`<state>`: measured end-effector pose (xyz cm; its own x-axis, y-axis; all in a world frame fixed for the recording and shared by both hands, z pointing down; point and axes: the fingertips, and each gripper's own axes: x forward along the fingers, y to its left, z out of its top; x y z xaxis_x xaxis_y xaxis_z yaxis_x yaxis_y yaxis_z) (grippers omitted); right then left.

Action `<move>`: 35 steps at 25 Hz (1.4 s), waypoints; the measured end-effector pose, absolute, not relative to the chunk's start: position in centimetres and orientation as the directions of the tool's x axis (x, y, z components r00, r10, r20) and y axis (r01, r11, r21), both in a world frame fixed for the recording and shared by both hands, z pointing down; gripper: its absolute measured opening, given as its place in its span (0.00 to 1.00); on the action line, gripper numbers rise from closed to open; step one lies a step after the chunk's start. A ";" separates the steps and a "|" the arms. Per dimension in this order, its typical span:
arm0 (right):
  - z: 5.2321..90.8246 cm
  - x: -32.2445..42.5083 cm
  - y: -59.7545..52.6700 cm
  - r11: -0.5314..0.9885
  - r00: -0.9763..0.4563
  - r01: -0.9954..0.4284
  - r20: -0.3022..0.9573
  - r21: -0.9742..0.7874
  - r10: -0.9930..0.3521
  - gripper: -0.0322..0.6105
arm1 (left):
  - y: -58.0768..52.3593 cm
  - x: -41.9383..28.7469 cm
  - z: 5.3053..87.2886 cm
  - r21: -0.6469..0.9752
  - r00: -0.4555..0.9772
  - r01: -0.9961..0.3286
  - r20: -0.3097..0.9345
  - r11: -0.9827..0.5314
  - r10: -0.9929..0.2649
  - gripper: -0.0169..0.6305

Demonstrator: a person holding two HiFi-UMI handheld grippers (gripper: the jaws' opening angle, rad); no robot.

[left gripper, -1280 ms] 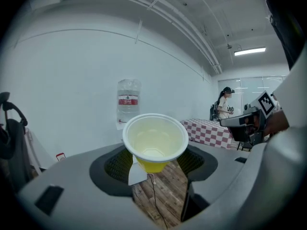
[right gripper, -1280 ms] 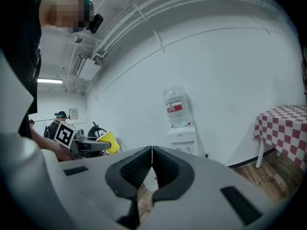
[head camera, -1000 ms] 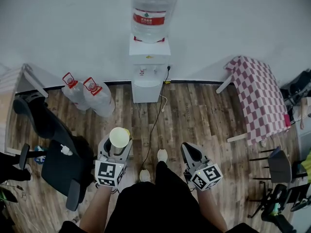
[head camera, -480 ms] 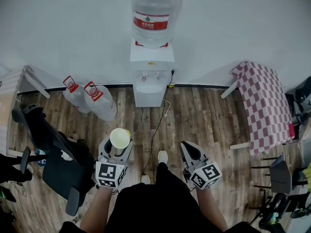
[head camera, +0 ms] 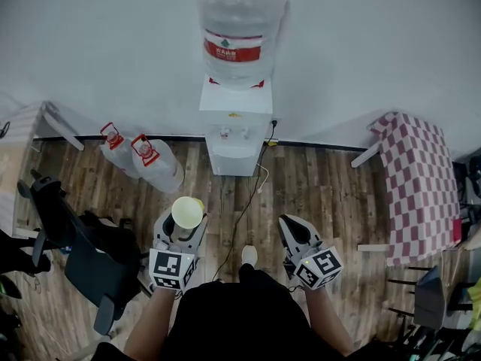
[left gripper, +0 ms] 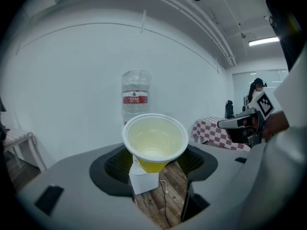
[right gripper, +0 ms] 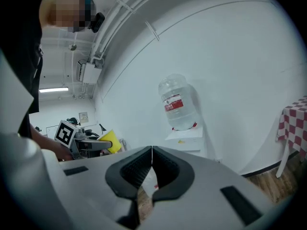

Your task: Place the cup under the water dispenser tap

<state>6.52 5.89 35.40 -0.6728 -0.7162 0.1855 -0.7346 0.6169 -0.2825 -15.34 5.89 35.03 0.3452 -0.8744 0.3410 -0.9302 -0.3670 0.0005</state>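
Two views split the facts: the head view shows only the round white-rimmed mouth of the yellow plastic cup [head camera: 186,212], while the left gripper view shows its pale inside and tapering yellow base [left gripper: 154,140] clamped between widely spread jaws. The cup stands about upright, mouth up, long axis vertical, well short of the white water dispenser [head camera: 234,130] at the far wall. Only the right gripper view shows the right gripper [right gripper: 152,164] with jaws pressed together on nothing. Both forearms reach forward, the left gripper [head camera: 180,228] and right gripper [head camera: 293,235] side by side, pointing at the far wall.
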 end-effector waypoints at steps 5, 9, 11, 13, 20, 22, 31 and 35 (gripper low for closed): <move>36.3 8.8 1.6 0.644 -0.703 -0.707 0.194 -0.292 -0.684 0.08 | 2.5 -13.1 35.0 -0.010 0.308 -0.943 0.349 -0.332 -0.885 0.48; 36.9 10.0 -1.6 0.671 -0.727 -0.684 0.194 -0.286 -0.658 0.08 | 0.0 -11.4 35.5 -0.007 0.291 -0.949 0.354 -0.314 -0.889 0.48; 36.9 10.4 -2.6 0.680 -0.736 -0.674 0.190 -0.288 -0.649 0.08 | -0.7 -10.7 35.7 -0.007 0.288 -0.950 0.361 -0.311 -0.887 0.48; 37.1 10.7 -3.4 0.682 -0.741 -0.669 0.193 -0.295 -0.644 0.08 | -1.2 -10.3 35.9 -0.006 0.283 -0.952 0.368 -0.306 -0.886 0.48; 38.5 11.0 -4.6 0.676 -0.747 -0.663 0.217 -0.323 -0.629 0.08 | -2.9 -9.5 36.6 0.001 0.284 -0.951 0.389 -0.308 -0.876 0.48; 38.9 10.9 -4.9 0.671 -0.745 -0.665 0.226 -0.329 -0.627 0.08 | -3.8 -9.5 37.1 0.005 0.292 -0.949 0.394 -0.315 -0.872 0.48; 41.7 9.7 -7.0 0.633 -0.719 -0.694 0.292 -0.342 -0.631 0.08 | -9.2 -10.1 41.6 0.029 0.334 -0.934 0.415 -0.355 -0.846 0.48; 43.0 8.0 -9.5 0.613 -0.706 -0.707 0.289 -0.353 -0.647 0.08 | -12.4 -10.7 45.4 0.034 0.366 -0.919 0.448 -0.394 -0.816 0.48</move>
<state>7.96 -9.55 42.97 -0.7056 -0.6471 0.2887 -0.7067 0.6133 -0.3526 -10.65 -12.41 45.43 0.3664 -0.8157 0.4476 -0.9185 -0.3939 0.0340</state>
